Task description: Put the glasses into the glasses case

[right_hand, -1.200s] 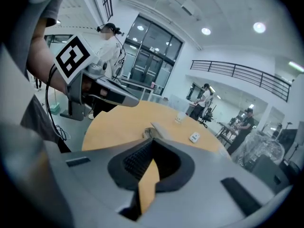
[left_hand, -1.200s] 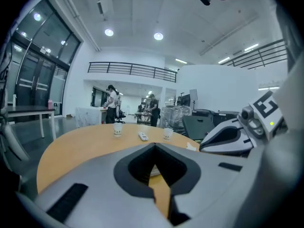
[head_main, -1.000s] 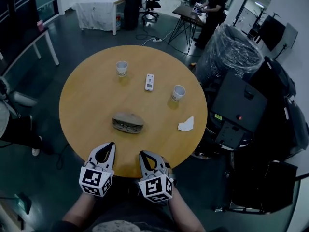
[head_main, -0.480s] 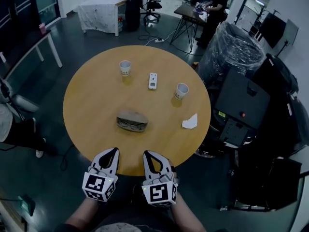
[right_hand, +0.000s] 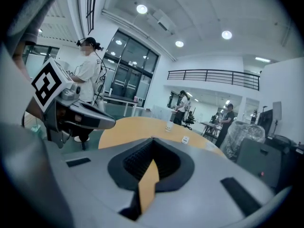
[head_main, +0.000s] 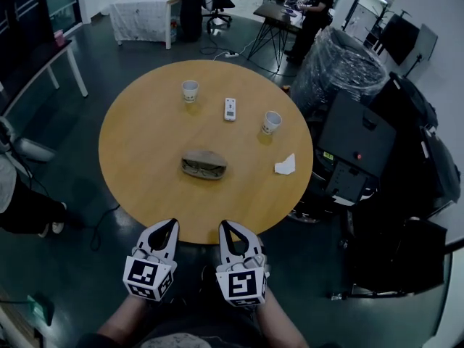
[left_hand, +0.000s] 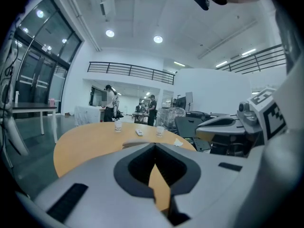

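Centrally, glasses case — glasses lying in it.

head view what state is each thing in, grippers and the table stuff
left gripper: shut, empty, touching nothing
right gripper: shut, empty, touching nothing
glasses case: lying flat mid-table; open or closed unclear
far cup: upright
right cup: upright
remote: lying flat
tissue: crumpled
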### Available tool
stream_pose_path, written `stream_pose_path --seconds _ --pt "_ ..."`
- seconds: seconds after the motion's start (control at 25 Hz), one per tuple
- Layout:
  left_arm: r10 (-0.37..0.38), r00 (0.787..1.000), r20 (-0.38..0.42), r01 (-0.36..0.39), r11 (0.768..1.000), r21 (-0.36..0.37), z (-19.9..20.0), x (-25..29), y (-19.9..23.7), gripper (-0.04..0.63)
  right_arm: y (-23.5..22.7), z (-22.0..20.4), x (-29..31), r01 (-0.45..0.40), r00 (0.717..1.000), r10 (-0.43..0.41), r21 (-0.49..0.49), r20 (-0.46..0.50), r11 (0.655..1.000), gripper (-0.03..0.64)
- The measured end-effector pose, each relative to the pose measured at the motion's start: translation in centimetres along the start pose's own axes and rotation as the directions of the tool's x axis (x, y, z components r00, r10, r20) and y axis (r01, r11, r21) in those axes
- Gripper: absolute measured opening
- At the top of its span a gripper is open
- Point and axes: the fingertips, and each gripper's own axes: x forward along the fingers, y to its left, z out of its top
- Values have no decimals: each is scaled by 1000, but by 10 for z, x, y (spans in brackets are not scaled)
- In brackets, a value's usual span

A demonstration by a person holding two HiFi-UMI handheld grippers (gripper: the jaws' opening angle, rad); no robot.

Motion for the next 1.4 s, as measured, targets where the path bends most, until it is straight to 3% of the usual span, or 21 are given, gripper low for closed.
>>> stream_pose_path --seconds 0.84,1.12,1.4 --pt "-102 994 39 102 995 5 -31 -155 -32 6 115 1 -130 122 992 -121 31 -45 992 -12" --pt "-146 989 38 145 989 18 -36 -175 -57 6 119 -2 -168 170 985 -168 46 -50 984 -12" --pt "-133 989 66 132 991 26 -30 -181 -81 6 105 -5 -190 168 986 -167 46 -26 985 -12"
